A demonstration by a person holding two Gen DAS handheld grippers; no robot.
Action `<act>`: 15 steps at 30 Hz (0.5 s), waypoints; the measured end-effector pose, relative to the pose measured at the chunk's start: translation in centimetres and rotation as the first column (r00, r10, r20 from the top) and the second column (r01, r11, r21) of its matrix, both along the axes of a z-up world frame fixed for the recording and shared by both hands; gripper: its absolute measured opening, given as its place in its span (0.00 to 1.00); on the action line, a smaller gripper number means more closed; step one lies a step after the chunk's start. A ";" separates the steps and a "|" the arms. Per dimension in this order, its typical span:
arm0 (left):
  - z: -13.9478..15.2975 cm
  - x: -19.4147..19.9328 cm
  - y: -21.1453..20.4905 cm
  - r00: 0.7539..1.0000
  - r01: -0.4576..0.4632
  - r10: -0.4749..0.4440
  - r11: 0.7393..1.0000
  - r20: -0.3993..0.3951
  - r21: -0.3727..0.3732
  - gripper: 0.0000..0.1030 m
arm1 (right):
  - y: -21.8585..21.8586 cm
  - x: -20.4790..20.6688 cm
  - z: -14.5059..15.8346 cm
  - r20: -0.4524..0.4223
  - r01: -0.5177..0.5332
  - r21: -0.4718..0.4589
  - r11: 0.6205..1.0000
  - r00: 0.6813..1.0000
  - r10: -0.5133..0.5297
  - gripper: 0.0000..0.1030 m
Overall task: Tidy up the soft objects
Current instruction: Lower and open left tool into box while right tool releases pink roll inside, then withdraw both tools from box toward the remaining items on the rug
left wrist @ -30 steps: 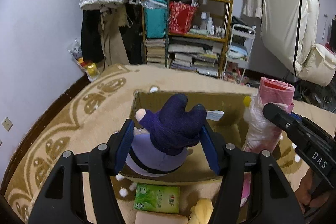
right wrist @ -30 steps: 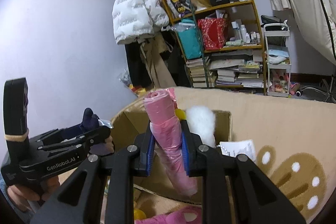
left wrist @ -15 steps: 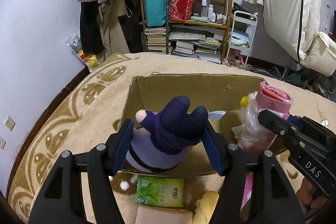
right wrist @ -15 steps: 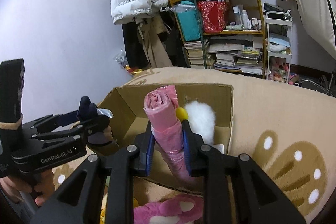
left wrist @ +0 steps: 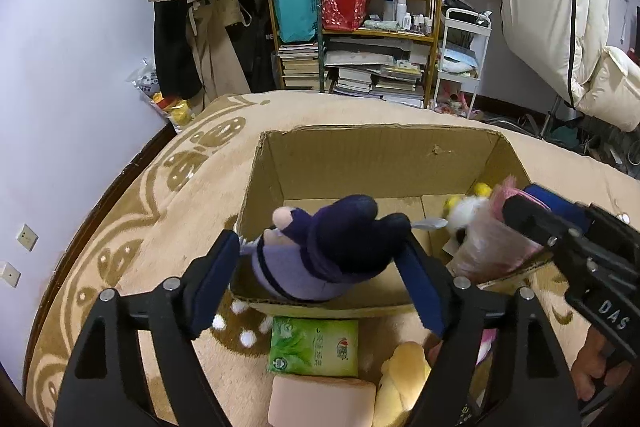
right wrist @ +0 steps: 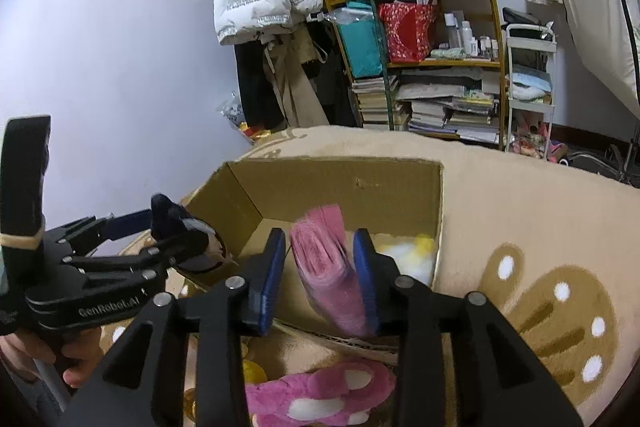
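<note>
Beige patterned carpet (left wrist: 168,211) carries an open cardboard box (left wrist: 372,155). Over the box's near wall, the left gripper (left wrist: 320,267) has its fingers spread wide, and the purple plush toy (left wrist: 324,251) sits between them, head toward the box; contact looks loose. The right gripper (right wrist: 320,267) is parted, and the pink bag roll (right wrist: 328,267) leans on its right finger, long axis pointing into the box.

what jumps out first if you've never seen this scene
The open cardboard box on the tan rug draws the eye first. Over its near edge, the left gripper has its fingers wide around a purple plush toy. At the box's right end, the right gripper stands open around a pink bag roll.
</note>
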State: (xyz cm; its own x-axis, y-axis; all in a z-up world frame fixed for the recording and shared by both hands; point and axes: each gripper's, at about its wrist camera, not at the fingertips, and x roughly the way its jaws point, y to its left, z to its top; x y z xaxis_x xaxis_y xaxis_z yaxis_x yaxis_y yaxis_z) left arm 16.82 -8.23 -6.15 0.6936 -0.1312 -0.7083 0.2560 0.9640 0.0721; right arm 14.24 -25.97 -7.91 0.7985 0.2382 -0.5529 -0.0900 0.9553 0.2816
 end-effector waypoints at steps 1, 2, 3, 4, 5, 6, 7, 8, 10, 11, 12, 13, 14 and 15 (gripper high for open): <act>0.0 -0.2 0.0 1.000 -0.001 0.001 1.000 0.001 0.003 0.79 | 0.0 -0.2 0.2 0.006 0.002 -0.002 1.000 1.000 -0.002 0.45; 0.1 -0.3 0.1 1.000 0.000 0.000 1.000 0.003 0.003 0.83 | 0.0 -0.4 0.3 0.009 0.003 -0.003 1.000 1.000 -0.003 0.49; 0.3 -0.5 0.1 1.000 0.001 -0.001 1.000 0.008 0.001 0.85 | 0.1 -0.8 0.6 0.017 0.005 -0.002 1.000 1.000 -0.004 0.51; 0.5 -0.7 0.2 1.000 0.003 -0.003 1.000 0.016 -0.001 0.87 | 0.1 -0.8 0.6 0.017 0.005 -0.002 1.000 1.000 -0.004 0.52; 0.6 -0.8 0.2 1.000 0.004 -0.004 1.000 0.021 0.000 0.89 | 0.1 -1.0 0.8 0.019 0.005 -0.003 1.000 1.000 -0.005 0.54; 0.8 -1.0 0.3 1.000 0.003 -0.003 1.000 0.028 0.003 0.89 | 0.3 -1.3 1.1 0.021 0.001 -0.006 1.000 1.000 -0.001 0.55; 0.9 -1.2 0.3 1.000 0.001 -0.001 1.000 0.031 0.005 0.89 | 0.4 -1.5 1.2 0.023 -0.001 -0.007 1.000 1.000 0.002 0.56; 1.0 -1.3 0.5 0.999 -0.001 0.001 1.000 0.033 0.005 0.89 | 0.4 -1.5 1.2 0.023 -0.001 -0.007 1.000 1.000 0.002 0.56; 1.2 -1.6 0.8 0.999 -0.015 0.015 1.000 0.036 0.005 0.89 | 0.3 -1.8 1.5 0.026 -0.002 -0.008 1.000 1.000 0.002 0.57; 1.3 -1.8 1.0 0.999 -0.020 0.020 1.000 0.037 0.006 0.89 | 0.4 -2.0 1.6 0.026 -0.001 -0.009 1.000 1.000 0.001 0.59; 1.4 -1.9 1.1 0.999 -0.024 0.023 1.000 0.039 0.007 0.89 | 0.4 -2.2 1.6 0.024 0.000 -0.008 1.000 1.000 0.000 0.61; 1.5 -2.1 1.3 0.999 -0.028 0.027 1.000 0.040 0.008 0.90 | 0.4 -2.4 1.7 0.025 0.001 -0.006 1.000 1.000 -0.001 0.64; 1.7 -2.2 1.5 0.999 -0.030 0.030 1.000 0.041 0.009 0.91 | 0.4 -2.7 1.8 0.025 0.004 -0.003 1.000 1.000 -0.004 0.64; 1.8 -2.5 1.7 0.999 -0.032 0.031 0.999 0.040 0.011 0.92 | 0.3 -2.9 1.9 0.025 0.005 -0.001 1.000 1.000 -0.005 0.64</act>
